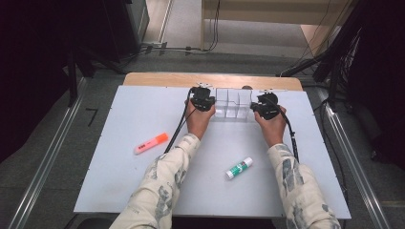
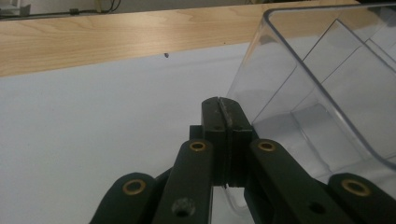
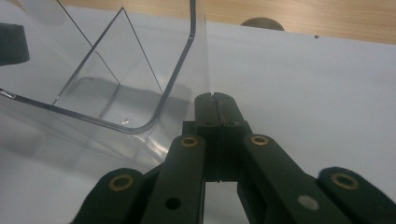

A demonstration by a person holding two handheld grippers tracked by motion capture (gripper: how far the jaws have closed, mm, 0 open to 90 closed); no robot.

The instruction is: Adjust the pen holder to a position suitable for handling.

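the clear plastic organizer (image 1: 232, 104) stood at the far middle of the white board (image 1: 119, 143), between the left gripper (image 1: 202, 101) and the right gripper (image 1: 265, 108); each gripper's jaws were fully closed, apparently pinching an end wall of the organizer. an orange highlighter (image 1: 151, 143) lay well apart at the near left and a glue stick (image 1: 239, 168) at the near right, neither obstructing. a wooden table edge (image 1: 162, 78) ran beyond the board.

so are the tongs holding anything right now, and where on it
Each pair of tongs is shut on an end wall of the clear plastic organizer: left tongs on its left wall, right tongs on its right wall.
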